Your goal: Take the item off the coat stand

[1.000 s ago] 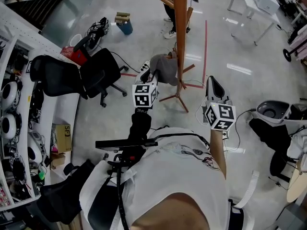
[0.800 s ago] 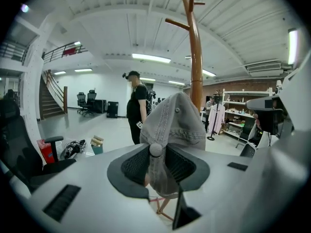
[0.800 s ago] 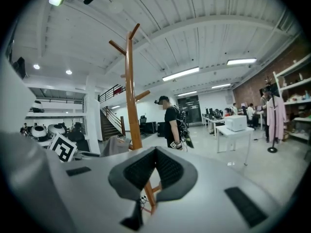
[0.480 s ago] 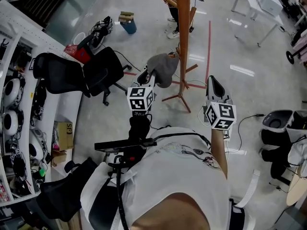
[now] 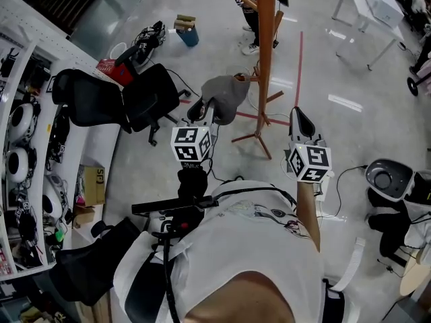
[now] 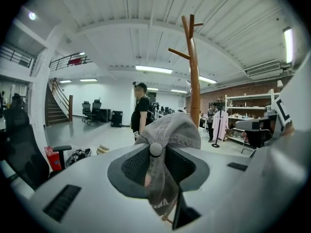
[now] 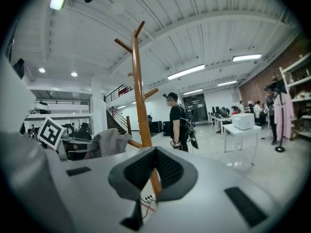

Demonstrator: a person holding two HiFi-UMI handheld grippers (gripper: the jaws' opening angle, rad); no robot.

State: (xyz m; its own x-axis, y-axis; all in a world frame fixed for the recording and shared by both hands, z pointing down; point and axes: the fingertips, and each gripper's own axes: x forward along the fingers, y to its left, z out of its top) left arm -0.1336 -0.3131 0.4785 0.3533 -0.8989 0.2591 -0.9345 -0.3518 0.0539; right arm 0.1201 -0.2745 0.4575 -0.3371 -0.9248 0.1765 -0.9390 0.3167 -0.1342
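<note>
A grey cap (image 5: 225,94) is pinched in my left gripper (image 5: 205,108), just left of the wooden coat stand (image 5: 264,52). In the left gripper view the cap (image 6: 170,130) hangs folded between the dark pads of that gripper (image 6: 154,152), with the stand's pole (image 6: 194,81) behind it. From the right gripper view, the cap (image 7: 109,142) sits by the tip of a low peg of the stand (image 7: 140,96); contact with the peg cannot be told. My right gripper (image 5: 300,115) is held right of the stand's base, shut and holding nothing (image 7: 155,152).
A black office chair (image 5: 121,103) stands to the left, shelving with gear (image 5: 27,147) beyond it. A person (image 6: 142,108) stands behind the stand. Cables lie at the stand's feet (image 5: 252,136). A white table (image 5: 367,5) is at the far right.
The left gripper has drawn the cap leftward, away from the stand's pole; the gap between cap and pole has widened. The right gripper has held its place.
</note>
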